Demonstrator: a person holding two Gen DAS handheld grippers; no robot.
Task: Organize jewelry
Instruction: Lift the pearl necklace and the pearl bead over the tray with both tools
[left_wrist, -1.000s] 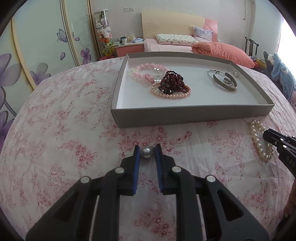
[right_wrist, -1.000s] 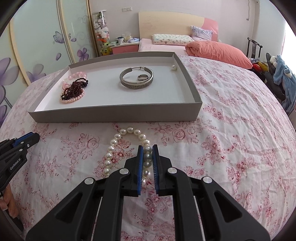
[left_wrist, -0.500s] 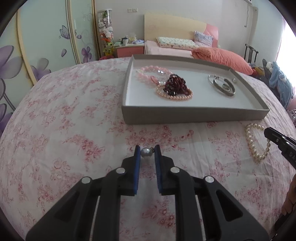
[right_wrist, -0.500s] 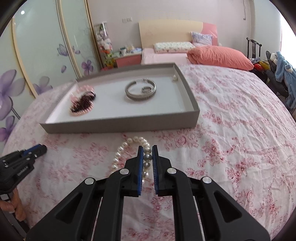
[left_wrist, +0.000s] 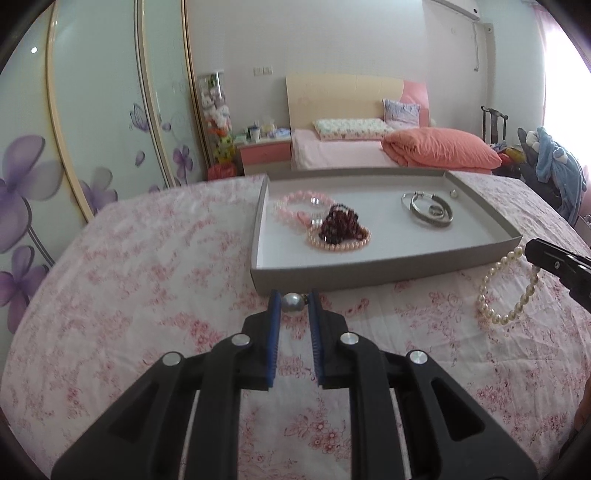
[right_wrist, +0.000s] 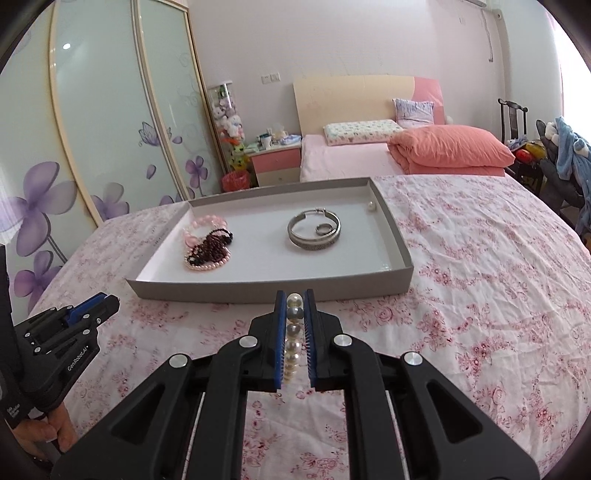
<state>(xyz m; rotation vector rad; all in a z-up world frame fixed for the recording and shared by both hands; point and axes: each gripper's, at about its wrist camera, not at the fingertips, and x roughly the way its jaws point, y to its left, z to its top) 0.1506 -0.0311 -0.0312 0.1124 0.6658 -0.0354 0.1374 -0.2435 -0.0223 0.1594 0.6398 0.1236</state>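
Inspector A: Left wrist view. The left gripper (left_wrist: 293, 302) had its jaws pinching a single grey pearl earring (left_wrist: 293, 302) at the very tips, just short of the near wall of the grey tray (left_wrist: 369, 266). The tray sat on the floral bedspread (left_wrist: 147, 277) and held pink bead bracelets (left_wrist: 295, 206), a dark red bead strand (left_wrist: 340, 223) and a silver bangle (left_wrist: 428, 213). At the right edge the right gripper (left_wrist: 554, 258) carried a white pearl bracelet (left_wrist: 508, 291), its loop hanging toward the bedspread.

Inspector B: Right wrist view. The right gripper (right_wrist: 294, 310) had its jaws pressed onto the pearl bracelet (right_wrist: 293, 336), several pearls lined up between the blue pads (right_wrist: 281, 332). The tray (right_wrist: 295, 291) lay just ahead, with a small pearl (right_wrist: 370, 208) already in its far right corner. The left gripper (right_wrist: 92, 306) showed low on the left; its tips could not be read from here.

Inspector A: Judgement: both pieces looked ready for transfer. The earring sat at the extreme tips, so a level carry over the wall seemed wise, releasing low beside the small pearl.

Inspector B: Agreed. The bracelet's loose loop could catch the tray wall; I would lift it clear first, then lay it on bare floor beside the other strands
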